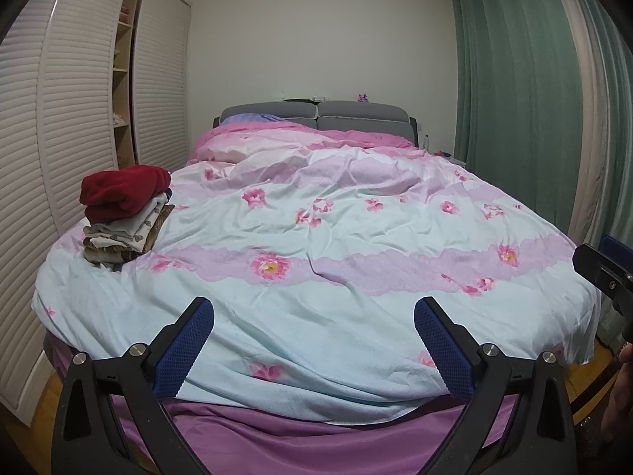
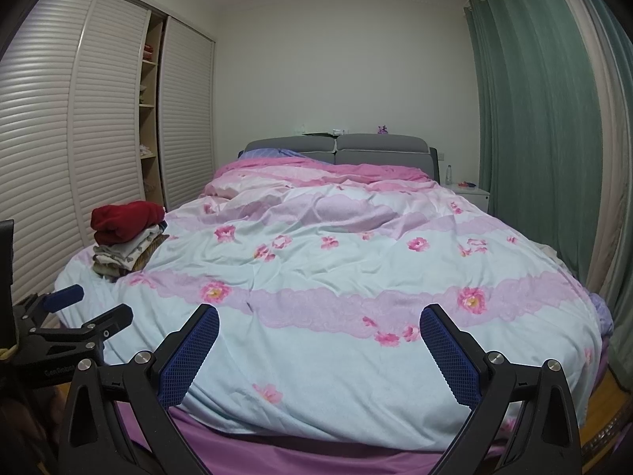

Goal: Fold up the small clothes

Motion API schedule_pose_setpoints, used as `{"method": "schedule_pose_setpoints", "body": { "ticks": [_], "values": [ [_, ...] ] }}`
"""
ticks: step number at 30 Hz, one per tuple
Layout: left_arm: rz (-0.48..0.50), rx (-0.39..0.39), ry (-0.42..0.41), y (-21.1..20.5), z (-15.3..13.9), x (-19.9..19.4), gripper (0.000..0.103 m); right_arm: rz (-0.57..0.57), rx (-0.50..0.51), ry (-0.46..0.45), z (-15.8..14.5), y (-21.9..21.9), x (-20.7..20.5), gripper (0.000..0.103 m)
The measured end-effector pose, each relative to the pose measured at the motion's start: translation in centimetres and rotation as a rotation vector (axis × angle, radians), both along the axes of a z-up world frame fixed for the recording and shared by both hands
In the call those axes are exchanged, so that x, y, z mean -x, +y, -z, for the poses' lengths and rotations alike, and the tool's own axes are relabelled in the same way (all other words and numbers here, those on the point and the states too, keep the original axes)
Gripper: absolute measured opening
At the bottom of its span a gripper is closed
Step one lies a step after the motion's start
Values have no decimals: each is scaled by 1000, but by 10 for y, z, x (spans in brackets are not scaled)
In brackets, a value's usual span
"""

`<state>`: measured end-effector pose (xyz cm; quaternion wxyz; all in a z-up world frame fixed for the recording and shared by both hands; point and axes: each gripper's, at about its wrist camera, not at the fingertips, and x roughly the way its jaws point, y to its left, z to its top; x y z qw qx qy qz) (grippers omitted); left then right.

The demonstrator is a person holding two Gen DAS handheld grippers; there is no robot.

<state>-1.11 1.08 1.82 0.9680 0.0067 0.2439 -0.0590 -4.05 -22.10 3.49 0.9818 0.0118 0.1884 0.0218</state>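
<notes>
Wardrobe (image 1: pixel 59 118): white slatted sliding doors along the left wall, parted at a narrow gap that shows wooden shelves (image 1: pixel 120 79) with a few small items too far off to name.
Stack of folded clothes (image 1: pixel 122 217): on the left edge of the bed, near the wardrobe; a dark red plush garment (image 1: pixel 124 188) lies on top, white patterned pieces under it and brown striped pieces at the bottom. In the right wrist view the same stack (image 2: pixel 126 237) sits just beyond the other gripper.
Left gripper (image 1: pixel 314 350): at the foot of the bed, angled slightly down toward the quilt; its blue-padded fingers (image 1: pixel 186 352) stand spread wide with nothing between them, touching no cloth. It also shows at the left edge of the right wrist view (image 2: pixel 89 304), jaws likewise apart.
Quilt (image 1: pixel 336 237): pale blue with lilac lace-print bands and pink flowers, rumpled, covering most of the bed and hanging over the foot above a purple sheet (image 1: pixel 316 427).
Headboard (image 1: pixel 316 114): grey, padded, against the far white wall, with small objects on a ledge above it, too small to tell.
Right gripper (image 2: pixel 318 354): beside the left one at the foot of the bed; blue pads (image 2: pixel 451 360) splayed wide, empty, clear of the quilt. One black finger of it enters the right edge of the left wrist view (image 1: pixel 603 273).
Nightstand (image 2: pixel 470 192): white, to the right of the headboard, a clear bottle (image 2: pixel 449 174) beside it.
Curtains (image 2: pixel 534 118): green, full length, along the right wall.
</notes>
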Motion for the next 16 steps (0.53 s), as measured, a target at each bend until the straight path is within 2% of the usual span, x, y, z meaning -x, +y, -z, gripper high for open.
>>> {"method": "schedule_pose_setpoints", "body": {
  "ticks": [16],
  "values": [
    [-4,8,42,-7,10,-6,103,-3,1,-2,-1,-1,-1,102]
  ]
}}
